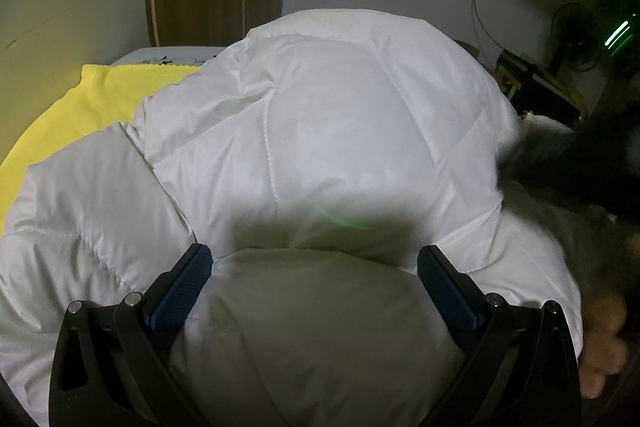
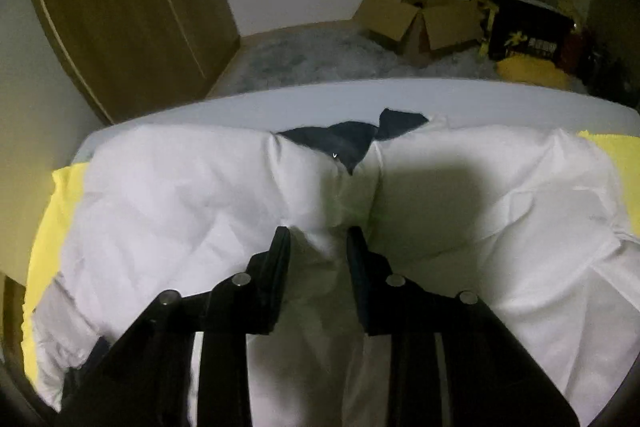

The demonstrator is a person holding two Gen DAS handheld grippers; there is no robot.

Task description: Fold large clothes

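Observation:
A large white puffy quilted jacket (image 1: 320, 131) lies on a yellow cloth (image 1: 80, 115) over a white table. My left gripper (image 1: 316, 259) is open, its blue-padded fingers (image 1: 188, 279) spread wide just above a bulging part of the jacket, holding nothing. In the right wrist view the jacket (image 2: 180, 203) covers the table, its dark navy lining (image 2: 352, 139) showing at the far edge. My right gripper (image 2: 316, 235) is narrowed on a bunched ridge of the white fabric between its black fingers (image 2: 280, 255).
The white table edge (image 2: 320, 99) runs across behind the jacket. Beyond it are a grey rug, open cardboard boxes (image 2: 416, 19), a black and yellow box (image 2: 524, 27), a wooden door (image 2: 120, 7) and a fan (image 1: 576, 39). A blurred hand (image 1: 604, 347) shows at right.

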